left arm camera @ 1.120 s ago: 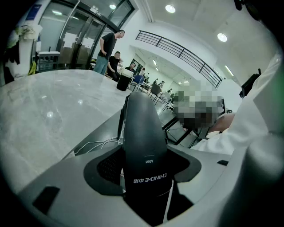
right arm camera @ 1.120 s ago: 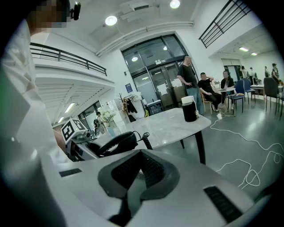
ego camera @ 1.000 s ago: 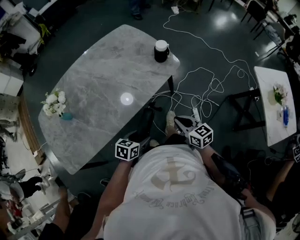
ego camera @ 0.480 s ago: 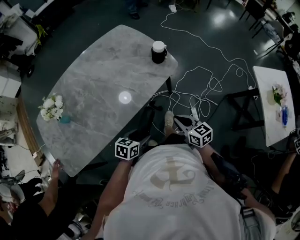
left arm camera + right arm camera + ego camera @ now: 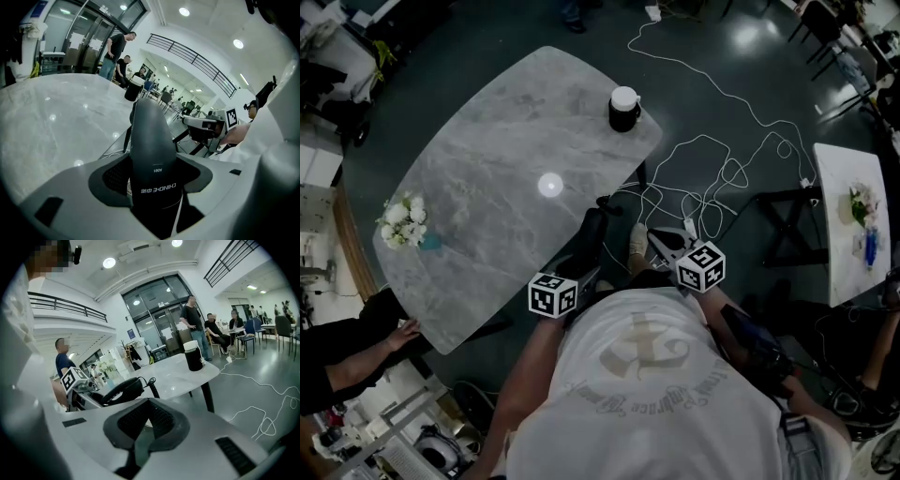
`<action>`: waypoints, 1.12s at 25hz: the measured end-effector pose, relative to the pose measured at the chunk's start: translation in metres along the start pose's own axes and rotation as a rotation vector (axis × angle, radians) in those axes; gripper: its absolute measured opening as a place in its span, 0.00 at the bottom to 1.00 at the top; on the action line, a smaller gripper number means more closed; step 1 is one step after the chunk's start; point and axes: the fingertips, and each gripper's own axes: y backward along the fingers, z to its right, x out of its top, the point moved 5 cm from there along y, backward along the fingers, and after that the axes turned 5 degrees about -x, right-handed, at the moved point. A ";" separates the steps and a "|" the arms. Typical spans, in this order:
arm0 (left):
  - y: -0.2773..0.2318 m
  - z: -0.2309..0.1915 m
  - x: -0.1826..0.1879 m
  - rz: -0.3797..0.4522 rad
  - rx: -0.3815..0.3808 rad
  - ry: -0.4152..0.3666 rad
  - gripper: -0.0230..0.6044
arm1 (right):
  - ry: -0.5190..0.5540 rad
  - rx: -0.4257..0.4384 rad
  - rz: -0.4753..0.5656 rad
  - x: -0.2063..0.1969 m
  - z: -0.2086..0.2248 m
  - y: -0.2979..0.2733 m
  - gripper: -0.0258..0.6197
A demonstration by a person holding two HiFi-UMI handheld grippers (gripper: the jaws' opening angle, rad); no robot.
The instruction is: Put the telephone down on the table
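Item: black plastic telephone handset (image 5: 151, 140) with coiled cord, clamped lengthwise in the left gripper (image 5: 574, 274), jaws spread wide around its body. It is held in the air at the near edge of the grey marble-patterned table (image 5: 506, 141), not resting. Right gripper (image 5: 149, 420): jaws together, empty. Step, as judged: carry-in. Next: advance over bare tabletop, lower flat, release.

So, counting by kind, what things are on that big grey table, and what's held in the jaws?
Black cup with white lid, on the table: 1
Bunch of white flowers, on the table: 1
Telephone handset, gripped in the jaws of the left gripper: 1
Total: 3
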 end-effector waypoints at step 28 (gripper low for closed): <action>-0.041 -0.048 0.116 0.064 0.108 0.116 0.49 | 0.019 0.159 -0.063 0.087 0.087 -0.096 0.06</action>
